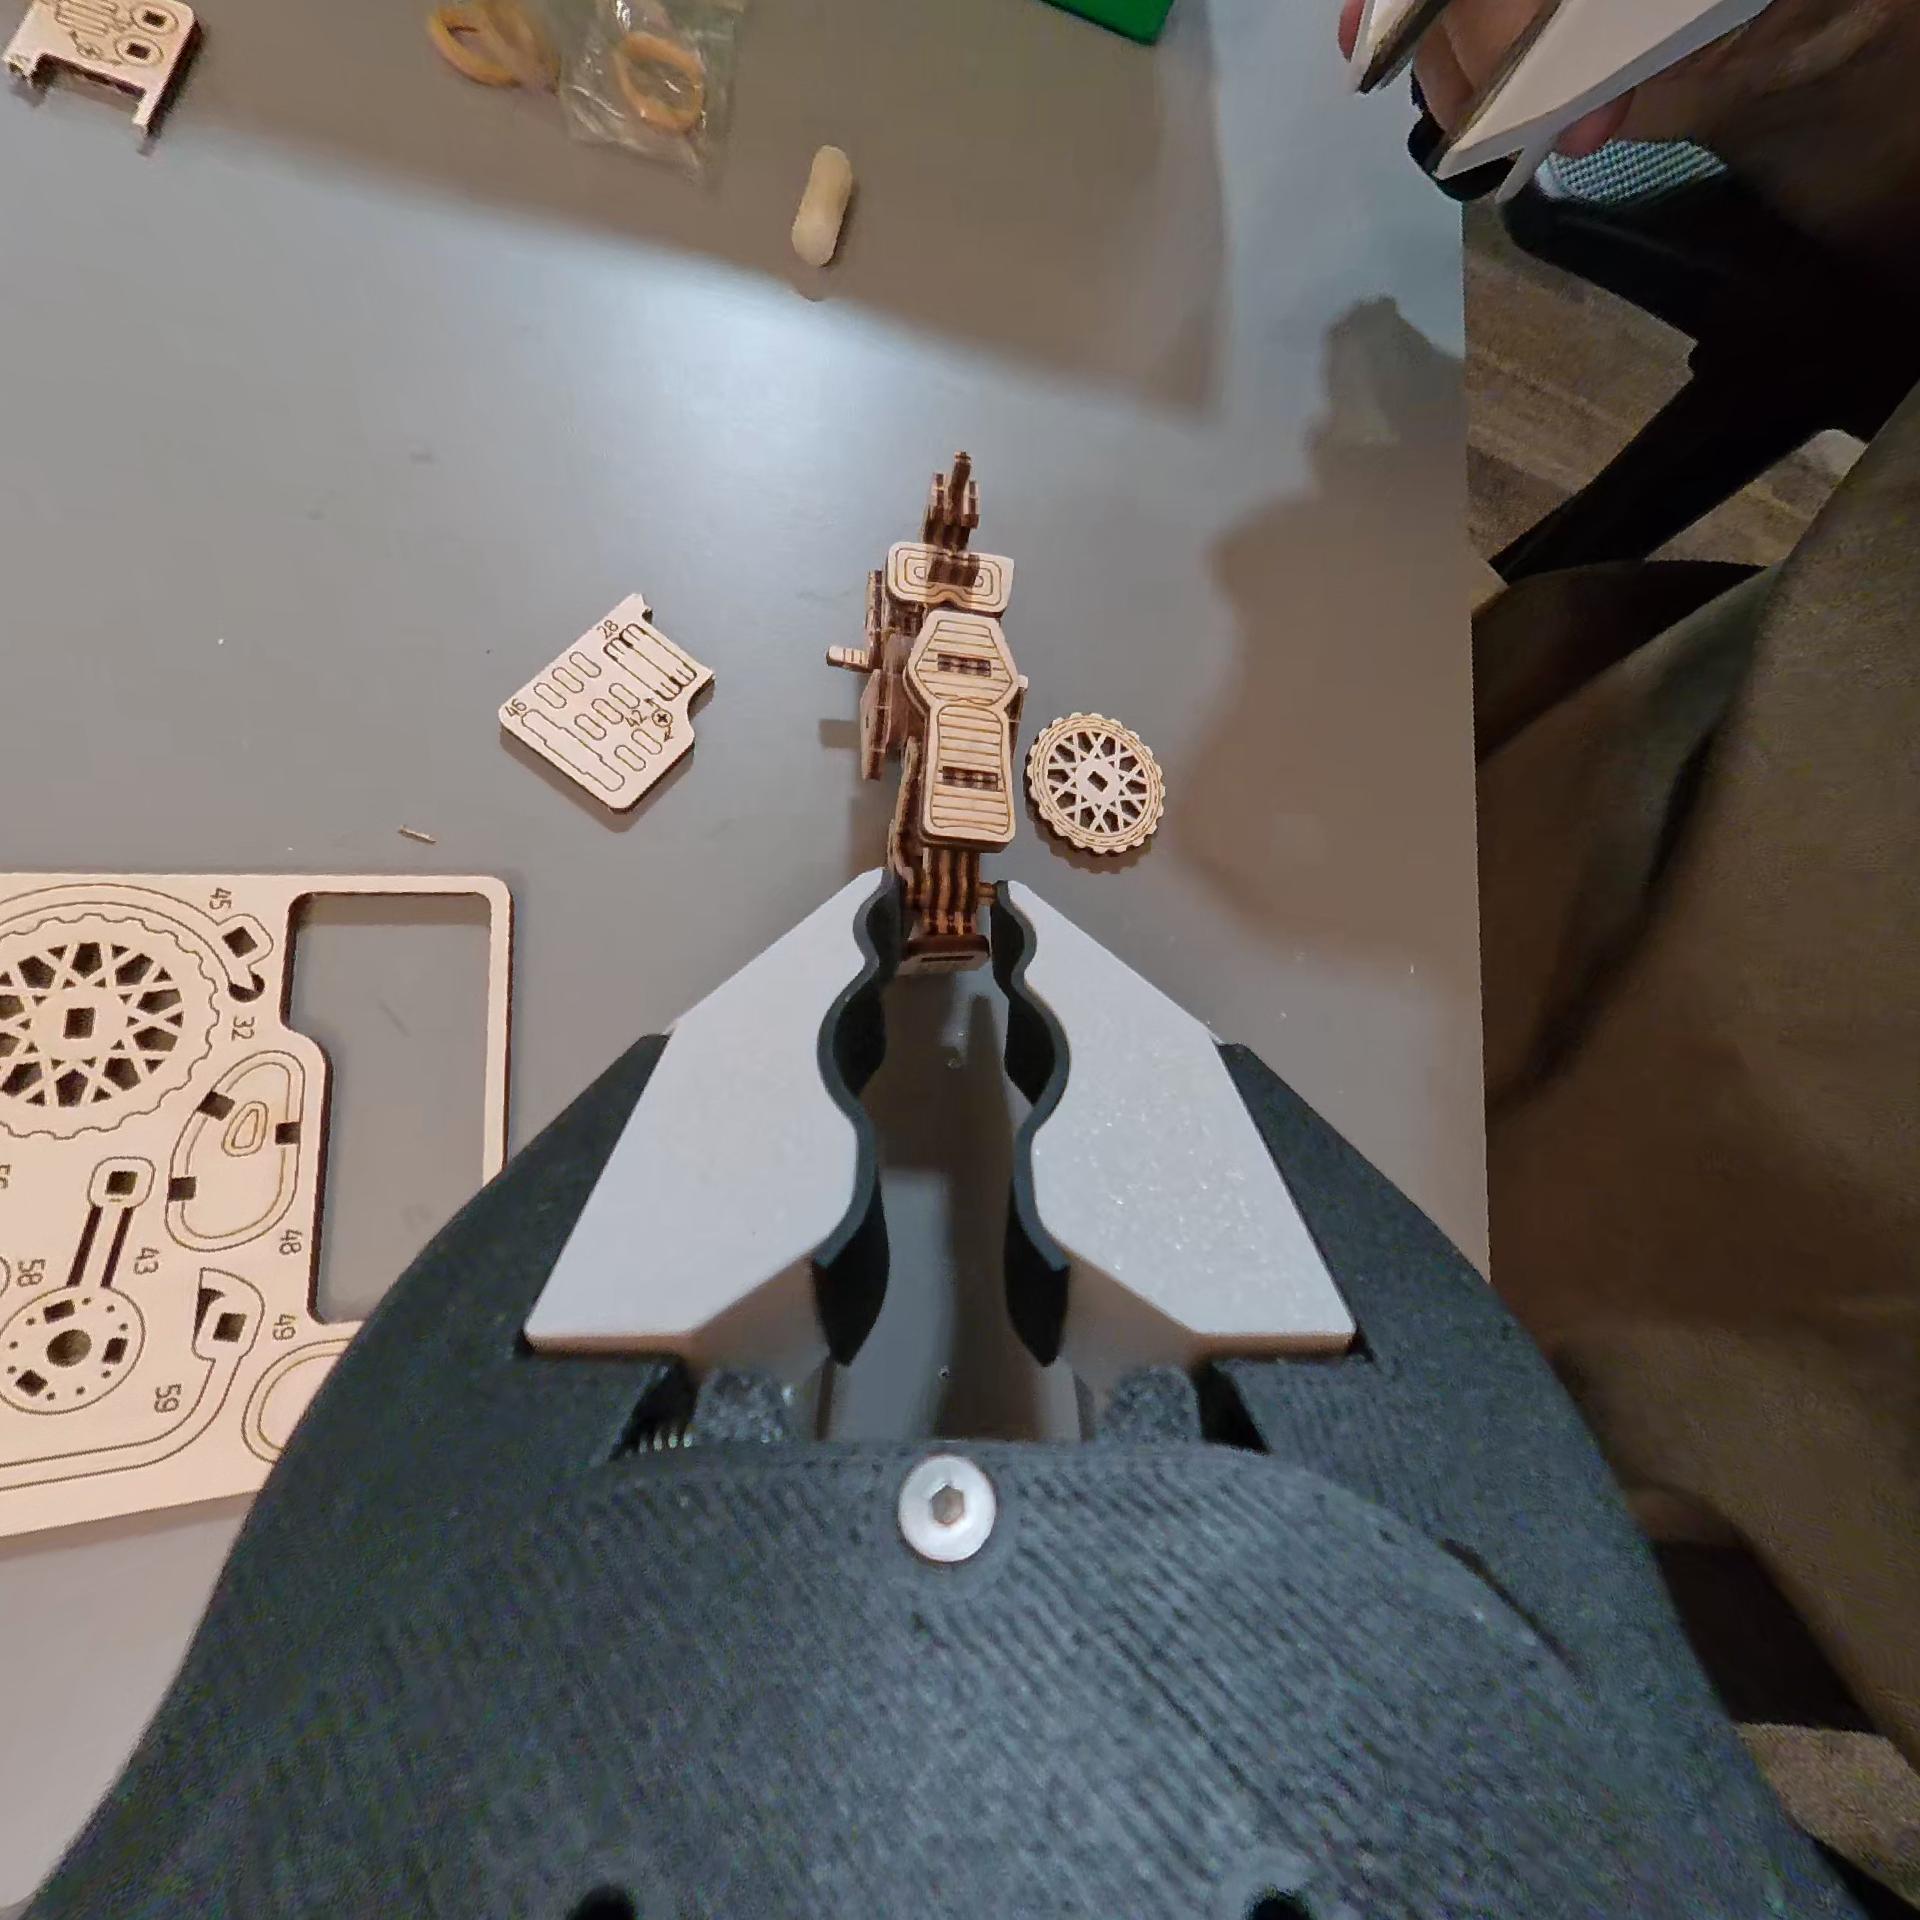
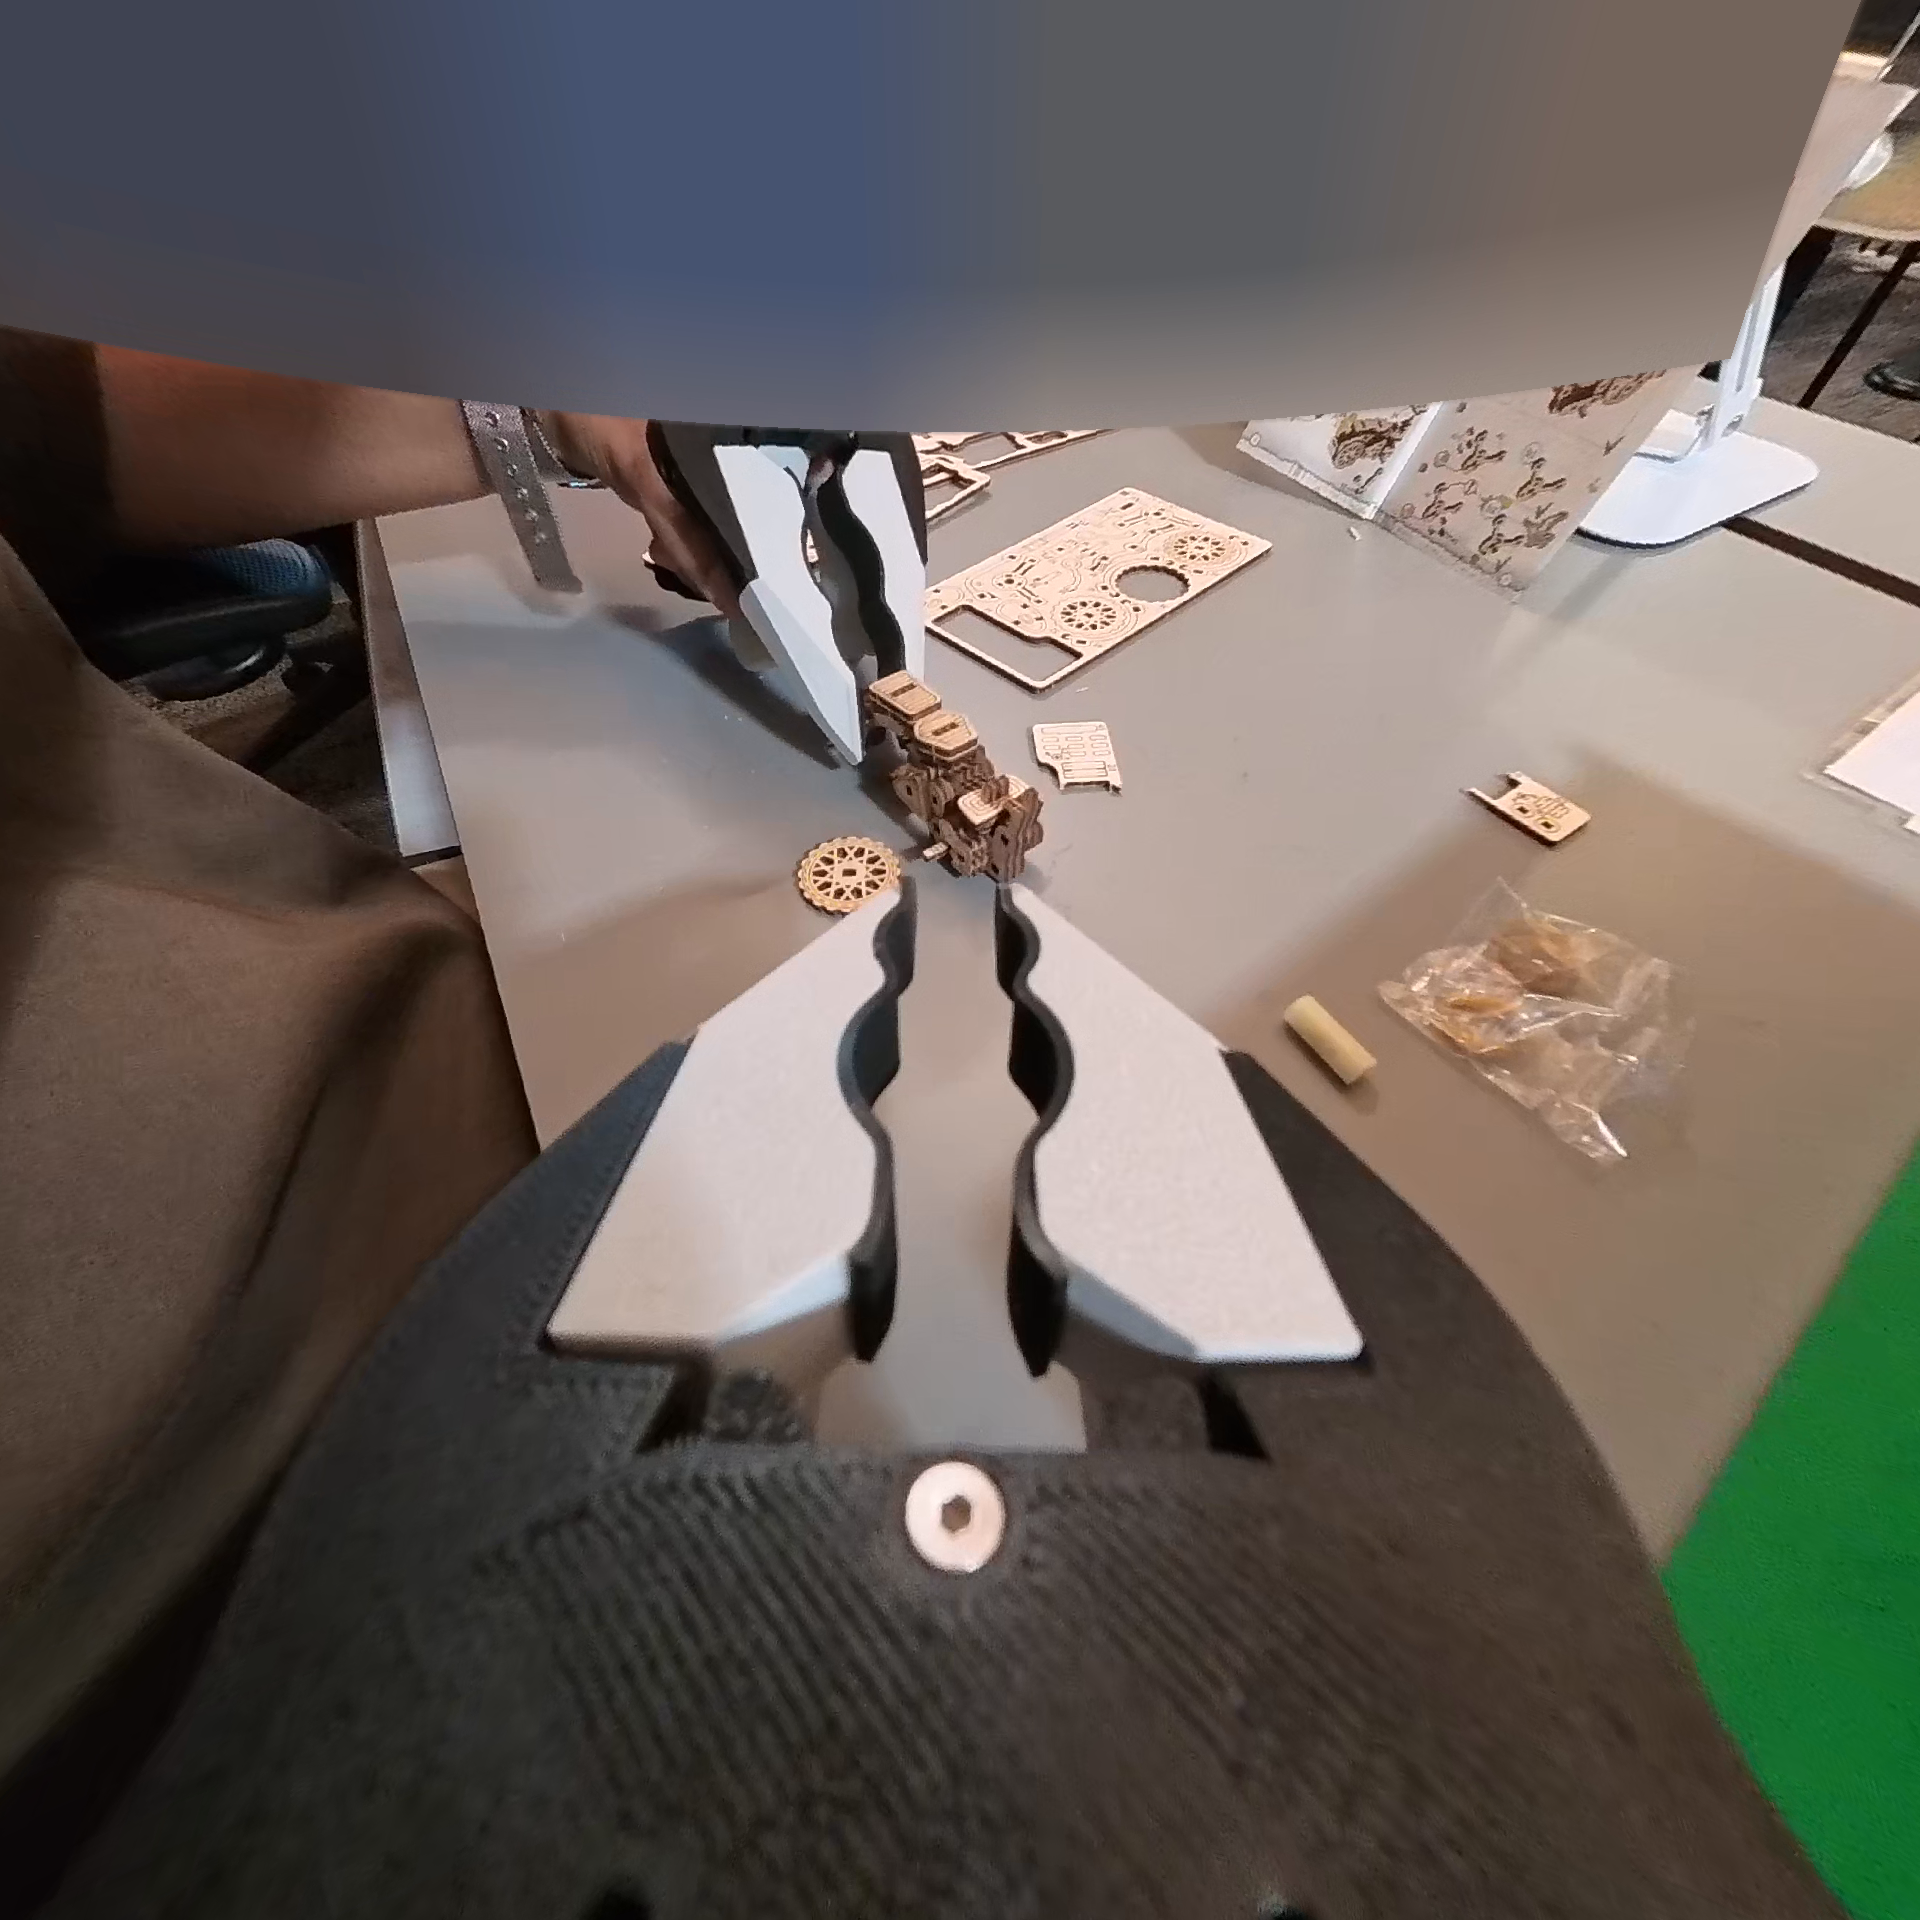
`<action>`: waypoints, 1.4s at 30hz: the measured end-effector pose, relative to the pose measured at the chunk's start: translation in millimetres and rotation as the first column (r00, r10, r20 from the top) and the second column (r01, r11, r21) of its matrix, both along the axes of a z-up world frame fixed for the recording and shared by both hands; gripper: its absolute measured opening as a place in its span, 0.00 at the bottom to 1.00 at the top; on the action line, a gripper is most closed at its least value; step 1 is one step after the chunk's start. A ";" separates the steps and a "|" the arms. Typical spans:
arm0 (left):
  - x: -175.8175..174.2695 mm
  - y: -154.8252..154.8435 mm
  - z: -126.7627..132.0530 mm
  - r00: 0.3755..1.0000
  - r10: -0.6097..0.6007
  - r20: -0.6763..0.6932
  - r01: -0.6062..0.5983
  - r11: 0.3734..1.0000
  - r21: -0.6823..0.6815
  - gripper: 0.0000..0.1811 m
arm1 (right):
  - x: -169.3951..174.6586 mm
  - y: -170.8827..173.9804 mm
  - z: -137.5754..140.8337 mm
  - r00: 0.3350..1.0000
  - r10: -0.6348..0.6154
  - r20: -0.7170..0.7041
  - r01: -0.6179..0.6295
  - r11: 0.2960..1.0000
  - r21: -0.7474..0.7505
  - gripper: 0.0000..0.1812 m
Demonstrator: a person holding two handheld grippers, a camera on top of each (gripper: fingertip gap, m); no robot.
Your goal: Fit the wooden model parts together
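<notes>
The partly built wooden model (image 1: 956, 717) stands on the grey table (image 1: 312, 468); it also shows in the right wrist view (image 2: 951, 779). My left gripper (image 1: 940, 909) is shut on the model's near end, and it shows from afar in the right wrist view (image 2: 878, 712). A loose wooden spoked wheel (image 1: 1094, 784) lies flat just right of the model, apart from it; the right wrist view shows it too (image 2: 847, 876). My right gripper (image 2: 956, 904) is open and empty, tips just short of the model's far end. It appears high at the top right of the left wrist view (image 1: 1408, 125).
A wooden parts sheet (image 1: 156, 1143) lies left, and a small cut card (image 1: 608, 701) beside the model. A pale dowel (image 2: 1330, 1039), a plastic bag of rubber bands (image 2: 1538, 1023) and a small wooden piece (image 2: 1532, 808) lie right. A monitor stand (image 2: 1704, 468) stands behind. The table edge (image 1: 1470, 727) is close. The left gripper's tips are roughly 15 cm from the right gripper's. Measured from the fingertips, the loose wooden spoked wheel (image 1: 1094, 784) is 4 cm or so from the left gripper and 12 cm from the right. The right camera catches it too, in the right wrist view (image 2: 847, 861).
</notes>
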State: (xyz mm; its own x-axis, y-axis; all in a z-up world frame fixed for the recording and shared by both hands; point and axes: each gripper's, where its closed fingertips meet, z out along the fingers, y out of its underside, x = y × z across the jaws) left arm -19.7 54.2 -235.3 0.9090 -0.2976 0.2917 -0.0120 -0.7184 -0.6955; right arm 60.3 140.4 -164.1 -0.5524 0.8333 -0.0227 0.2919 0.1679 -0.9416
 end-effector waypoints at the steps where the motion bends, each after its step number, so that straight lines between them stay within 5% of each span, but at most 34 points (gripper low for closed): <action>1: -0.3 0.4 0.2 1.000 0.001 -0.003 -0.001 1.000 0.002 0.08 | 0.0 0.1 -0.1 1.000 0.000 0.001 0.000 1.000 0.001 0.07; 18: -5.3 -4.7 2.0 1.000 0.023 -0.022 -0.023 1.000 -0.010 0.13 | -0.3 -0.1 0.3 1.000 0.001 -0.001 -0.001 1.000 -0.002 0.07; 26: -7.1 -21.1 41.4 0.986 0.166 0.031 -0.169 0.976 0.136 0.23 | -3.0 -8.0 -10.6 1.000 0.004 0.030 -0.003 0.999 -0.042 0.06; 31: -25.3 -34.7 68.5 0.875 0.465 0.137 -0.484 0.828 0.283 0.26 | -13.1 -12.9 -16.7 0.994 -0.071 0.085 0.077 0.995 -0.062 0.04; 35: -21.9 -46.7 73.5 0.751 0.541 0.380 -0.654 0.690 0.310 0.23 | -8.0 -16.4 -15.2 0.993 -0.086 0.077 0.088 0.996 -0.032 0.05; 38: -37.7 -58.6 49.9 0.693 0.655 0.302 -0.720 0.648 0.247 0.19 | -3.1 -16.6 -10.1 0.993 -0.106 0.052 0.107 0.994 -0.022 0.06; 42: -58.4 -72.9 52.4 0.656 0.730 0.189 -0.744 0.584 0.325 0.19 | 1.2 -15.0 -6.0 0.985 -0.167 0.041 0.170 0.983 -0.070 0.16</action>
State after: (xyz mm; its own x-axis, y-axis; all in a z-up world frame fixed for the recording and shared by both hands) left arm -78.1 -18.7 -182.9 0.8549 0.3869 0.3457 0.4382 -0.1818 -0.8803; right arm 61.5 125.5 -170.0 -0.4021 0.9098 -0.1034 0.3431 0.0450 -0.9382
